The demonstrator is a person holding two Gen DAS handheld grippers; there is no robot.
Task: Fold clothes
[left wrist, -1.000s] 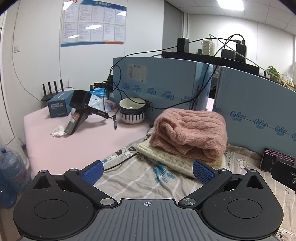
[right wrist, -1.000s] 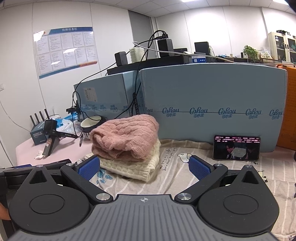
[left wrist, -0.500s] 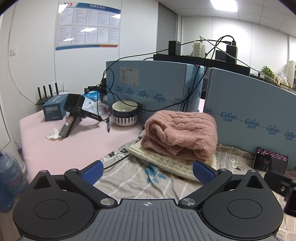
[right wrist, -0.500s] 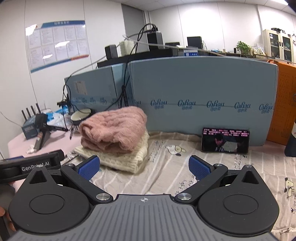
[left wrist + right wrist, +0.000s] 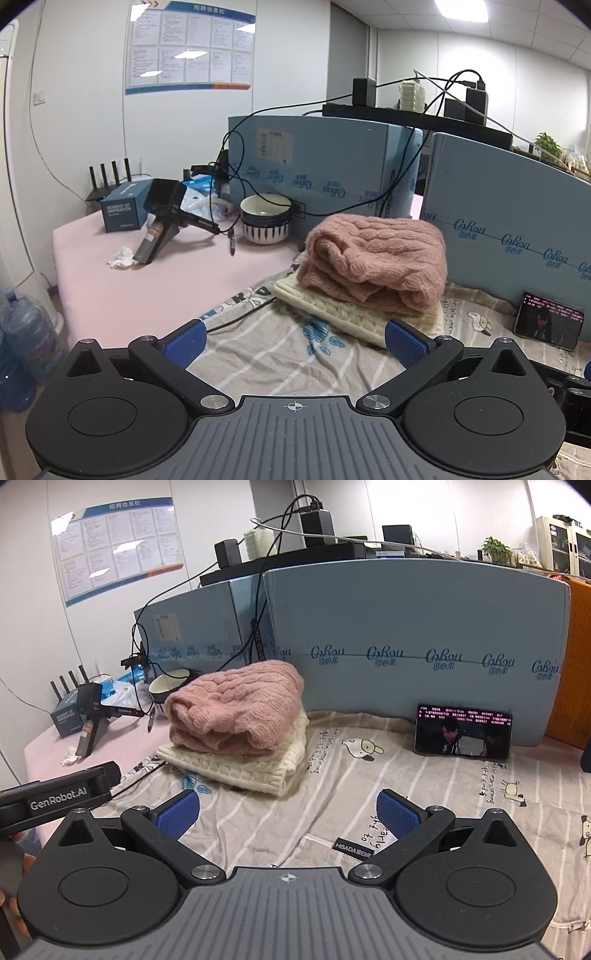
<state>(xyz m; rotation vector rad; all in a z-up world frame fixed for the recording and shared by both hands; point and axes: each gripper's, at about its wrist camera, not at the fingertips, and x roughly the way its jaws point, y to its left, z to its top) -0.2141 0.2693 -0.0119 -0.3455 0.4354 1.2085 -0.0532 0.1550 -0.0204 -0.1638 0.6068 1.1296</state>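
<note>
A folded pink knit sweater (image 5: 376, 254) lies on top of a folded cream knit sweater (image 5: 354, 314), stacked on a striped cartoon-print sheet (image 5: 280, 347). The stack also shows in the right wrist view, pink (image 5: 236, 705) over cream (image 5: 240, 764). My left gripper (image 5: 293, 341) is open and empty, held above the sheet in front of the stack. My right gripper (image 5: 287, 812) is open and empty, above the sheet to the right of the stack. The left gripper's body (image 5: 59, 797) shows at the right view's left edge.
Blue foam panels (image 5: 406, 635) stand behind the stack. A phone (image 5: 463, 733) playing video leans on them. On the pink table (image 5: 155, 273) are a bowl (image 5: 266, 218), a handheld camera (image 5: 162, 218), a blue box (image 5: 125, 210), cables and a tissue. Water bottles (image 5: 26, 336) stand on the floor at left.
Both grippers have drawn back and risen a little from the stack; the views have shifted slightly. Both stay open and empty. The clothes have not moved.
</note>
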